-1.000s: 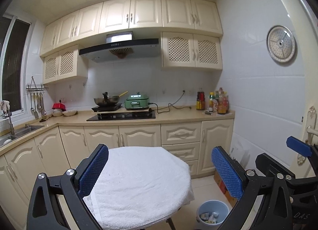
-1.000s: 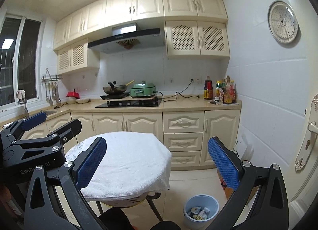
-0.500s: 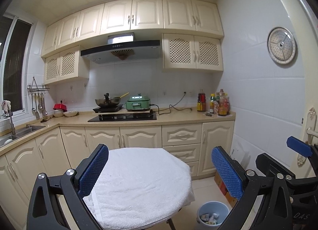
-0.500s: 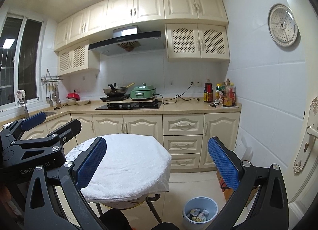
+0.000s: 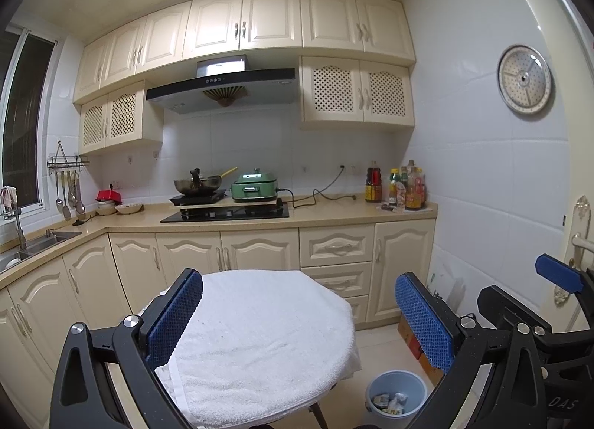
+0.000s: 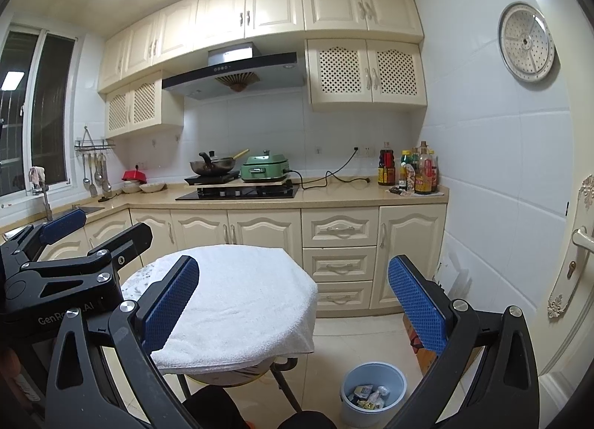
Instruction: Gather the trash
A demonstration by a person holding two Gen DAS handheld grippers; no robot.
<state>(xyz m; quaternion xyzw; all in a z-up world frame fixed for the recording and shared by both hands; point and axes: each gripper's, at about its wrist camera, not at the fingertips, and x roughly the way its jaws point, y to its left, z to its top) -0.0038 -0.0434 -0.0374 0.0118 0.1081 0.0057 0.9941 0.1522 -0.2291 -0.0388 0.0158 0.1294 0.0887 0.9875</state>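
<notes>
I hold my left gripper [image 5: 299, 321] up over the small round table [image 5: 260, 336], and its blue fingers [image 5: 174, 317] are wide apart with nothing in them. My right gripper [image 6: 293, 303] is just beside it, also wide apart and holding nothing. A white towel [image 6: 245, 295] covers the table. The trash [image 6: 369, 397] sits in the blue bin [image 6: 373, 377] on the floor, to the right of the table.

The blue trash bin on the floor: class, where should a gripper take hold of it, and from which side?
Grip the trash bin by its thin upper rim, coming straight down from above. It stands upright and open-topped beside the towel-covered table, so one finger can slip inside, one outside.
</notes>
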